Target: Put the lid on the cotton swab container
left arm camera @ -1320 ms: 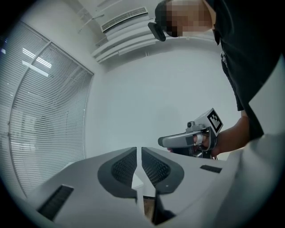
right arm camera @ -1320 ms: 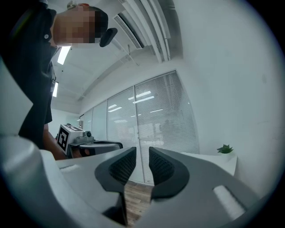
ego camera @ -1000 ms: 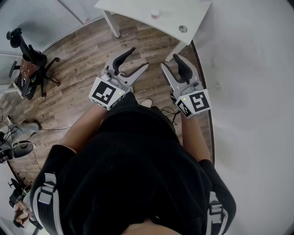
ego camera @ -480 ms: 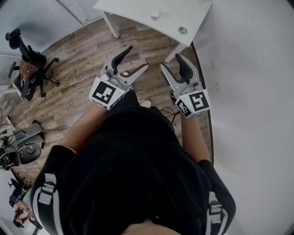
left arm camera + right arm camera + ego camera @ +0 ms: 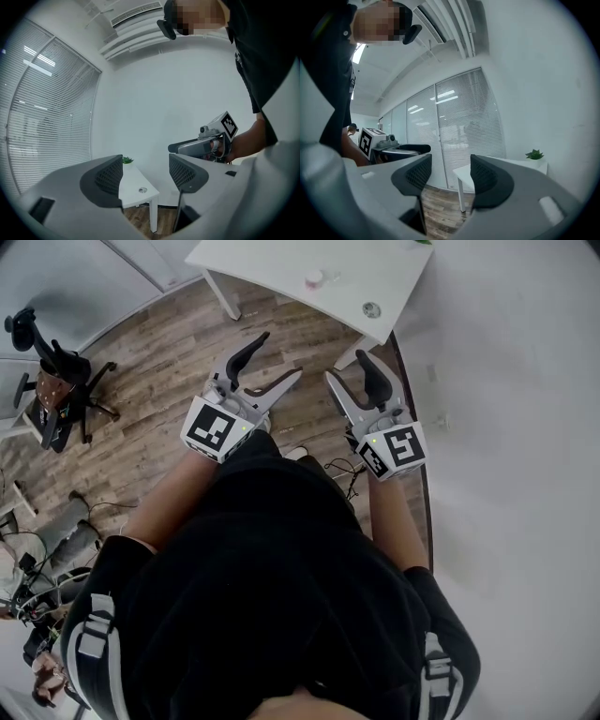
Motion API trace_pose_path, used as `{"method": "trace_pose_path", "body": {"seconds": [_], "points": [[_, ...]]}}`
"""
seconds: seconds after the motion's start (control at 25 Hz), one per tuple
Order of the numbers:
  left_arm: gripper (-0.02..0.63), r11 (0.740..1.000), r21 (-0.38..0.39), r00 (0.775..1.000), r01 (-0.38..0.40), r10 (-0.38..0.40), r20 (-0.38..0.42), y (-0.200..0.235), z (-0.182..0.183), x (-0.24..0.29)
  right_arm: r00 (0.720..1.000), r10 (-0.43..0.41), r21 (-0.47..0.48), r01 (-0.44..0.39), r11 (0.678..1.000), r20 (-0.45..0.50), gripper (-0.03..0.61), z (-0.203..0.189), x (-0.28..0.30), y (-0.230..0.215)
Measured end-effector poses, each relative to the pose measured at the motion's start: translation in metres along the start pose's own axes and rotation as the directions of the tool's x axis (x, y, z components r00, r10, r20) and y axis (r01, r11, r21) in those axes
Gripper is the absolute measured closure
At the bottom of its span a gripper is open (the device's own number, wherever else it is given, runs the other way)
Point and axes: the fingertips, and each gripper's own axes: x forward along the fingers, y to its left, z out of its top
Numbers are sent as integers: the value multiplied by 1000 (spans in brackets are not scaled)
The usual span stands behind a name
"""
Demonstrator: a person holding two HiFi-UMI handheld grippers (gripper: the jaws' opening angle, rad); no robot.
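Underfoot, a wood-plank floor (image 5: pixel 159 381) meets a white wall (image 5: pixel 525 427) on the right. A white table (image 5: pixel 272 263) stands ahead, against that wall. Person in a black top (image 5: pixel 272 596), seen from above, both forearms held forward over the floor, short of the table. Black office chair (image 5: pixel 56 381) well off to the left.

Left gripper (image 5: pixel 283 354) is level and aimed at the table. Its jaws have just been opening and now stand wide, with nothing between them; through the gap its own view shows only the table and its leg. Right gripper (image 5: pixel 345 364) is just beside it, apart from it and also level. Its jaws have likewise just been opening and stand wide and empty, framing floor and window blinds (image 5: pixel 464 122).

A small pinkish container (image 5: pixel 314 278) sits on the table close to its near edge, well apart from both grippers. A small grey round disc (image 5: pixel 372 308) lies near the table's near corner by the wall; whether it is the lid I cannot tell. A little green plant (image 5: pixel 534 153) stands at the table's far edge.
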Motion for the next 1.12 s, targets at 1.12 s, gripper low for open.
{"method": "trace_pose_path", "body": {"seconds": [1.12], "points": [[313,990,-10,990,138,-138,4,133,-2,80,990,-128,41,130,991,-61,319,2,130,-71]]}}
